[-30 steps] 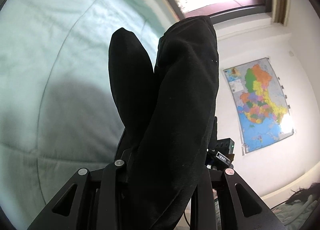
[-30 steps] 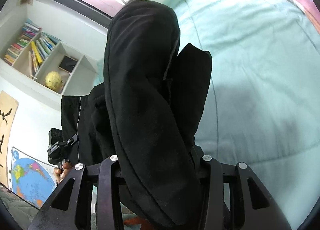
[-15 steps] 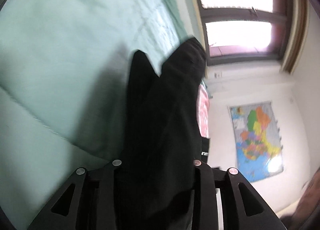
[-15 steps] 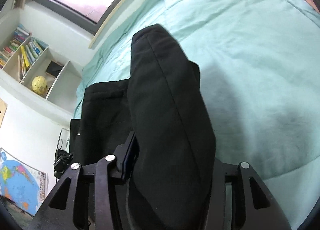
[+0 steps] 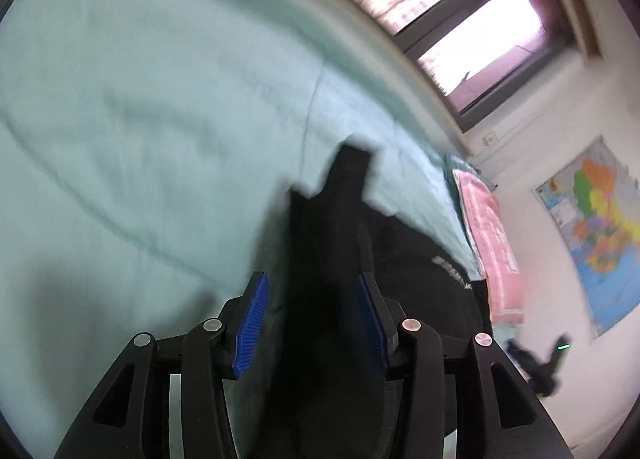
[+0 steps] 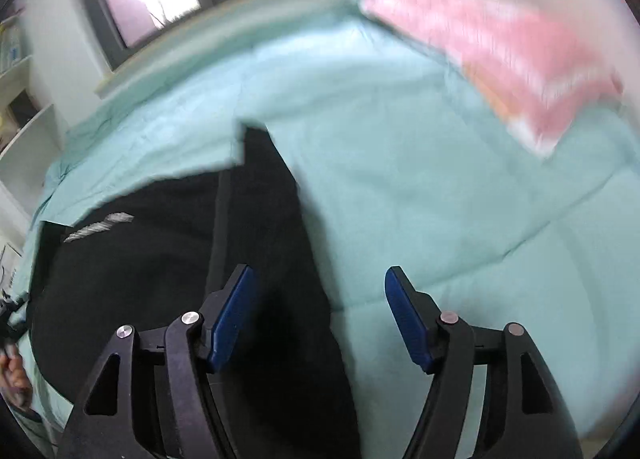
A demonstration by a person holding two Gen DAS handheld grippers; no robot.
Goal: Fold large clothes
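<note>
A large black garment (image 5: 400,259) with a small white print lies on the mint-green bed cover (image 5: 140,119). In the left wrist view my left gripper (image 5: 314,299) is open, its blue pads (image 5: 252,315) standing either side of a black fold. In the right wrist view the garment (image 6: 160,259) lies spread at lower left on the cover (image 6: 440,179). My right gripper (image 6: 320,299) is open over the garment's right edge, with nothing between its blue pads (image 6: 404,315). Both views are motion-blurred.
A pink pillow (image 6: 500,51) lies at the bed's head, also in the left wrist view (image 5: 488,239). A window (image 5: 440,19) runs along the bed's far side. A wall map (image 5: 600,227) hangs at right. Shelves (image 6: 16,99) stand at left.
Both grippers were shut on the black fabric and held it up. They came down toward the bed and opened, and the garment now lies on the cover.
</note>
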